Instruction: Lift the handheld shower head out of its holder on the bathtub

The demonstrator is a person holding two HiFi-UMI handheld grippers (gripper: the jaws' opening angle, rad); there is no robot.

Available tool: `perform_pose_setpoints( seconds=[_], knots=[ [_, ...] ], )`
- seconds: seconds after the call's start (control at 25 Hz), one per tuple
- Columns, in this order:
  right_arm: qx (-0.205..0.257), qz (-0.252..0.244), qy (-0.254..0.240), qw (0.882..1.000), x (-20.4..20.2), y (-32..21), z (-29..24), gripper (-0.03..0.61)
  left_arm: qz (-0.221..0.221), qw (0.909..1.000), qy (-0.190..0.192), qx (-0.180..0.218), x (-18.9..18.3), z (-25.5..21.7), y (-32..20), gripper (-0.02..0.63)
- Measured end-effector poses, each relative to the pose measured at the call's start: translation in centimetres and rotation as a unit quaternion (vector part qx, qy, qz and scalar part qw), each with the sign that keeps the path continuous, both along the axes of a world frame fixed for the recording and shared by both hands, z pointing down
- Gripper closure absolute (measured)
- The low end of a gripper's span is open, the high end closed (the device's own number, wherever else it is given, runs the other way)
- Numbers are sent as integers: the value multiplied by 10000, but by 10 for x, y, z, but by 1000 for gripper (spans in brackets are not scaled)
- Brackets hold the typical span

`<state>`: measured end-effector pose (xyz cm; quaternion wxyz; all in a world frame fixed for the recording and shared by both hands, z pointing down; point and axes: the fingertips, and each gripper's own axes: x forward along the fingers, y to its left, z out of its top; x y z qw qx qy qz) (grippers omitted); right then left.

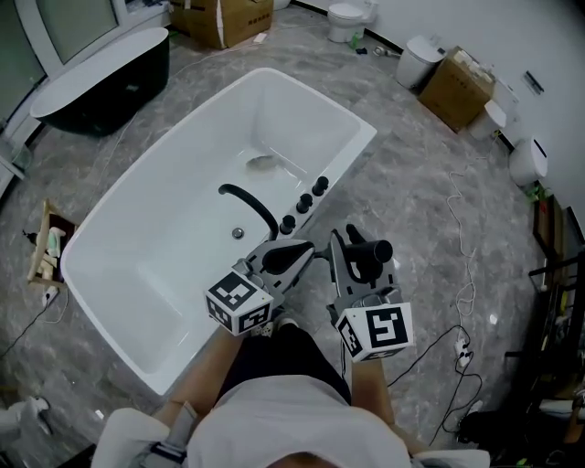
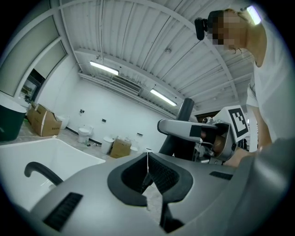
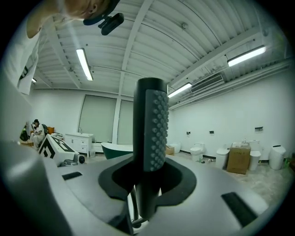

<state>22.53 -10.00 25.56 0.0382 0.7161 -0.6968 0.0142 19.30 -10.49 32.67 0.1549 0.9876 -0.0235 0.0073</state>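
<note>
The black handheld shower head (image 1: pixel 370 255) is out over the floor beside the white bathtub (image 1: pixel 358 137). My right gripper (image 1: pixel 355 252) is shut on it. In the right gripper view the shower head (image 3: pixel 152 133) stands upright between the jaws, its nubbed face turned right, and a thin hose (image 3: pixel 132 205) runs down below it. My left gripper (image 1: pixel 302 249) is shut and holds nothing, just left of the right one near the tub's rim. In the left gripper view its jaws (image 2: pixel 148 161) meet, and the right gripper (image 2: pixel 186 130) shows beyond with the shower head (image 2: pixel 185 109). A black spout (image 1: pixel 249 205) and knobs (image 1: pixel 303 202) sit on the rim.
A dark freestanding tub (image 1: pixel 101 84) stands at the far left. Cardboard boxes (image 1: pixel 457 87) and toilets (image 1: pixel 347 18) line the far wall. Cables (image 1: pixel 463 274) trail over the marble floor at right. A wooden crate (image 1: pixel 47 245) sits left of the white tub.
</note>
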Motion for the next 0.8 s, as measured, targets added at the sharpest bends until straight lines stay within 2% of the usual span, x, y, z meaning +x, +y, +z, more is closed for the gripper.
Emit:
perform_pose_setpoints(
  seconds=[0.36, 0.8],
  knots=[
    [70, 532, -47, 9986, 28, 28, -6, 472, 617, 9981, 72, 9, 32, -3, 20, 603],
    [172, 1137, -189, 9932, 69, 69, -13, 472, 1327, 9910, 147, 61, 76, -12, 58, 603]
  ],
)
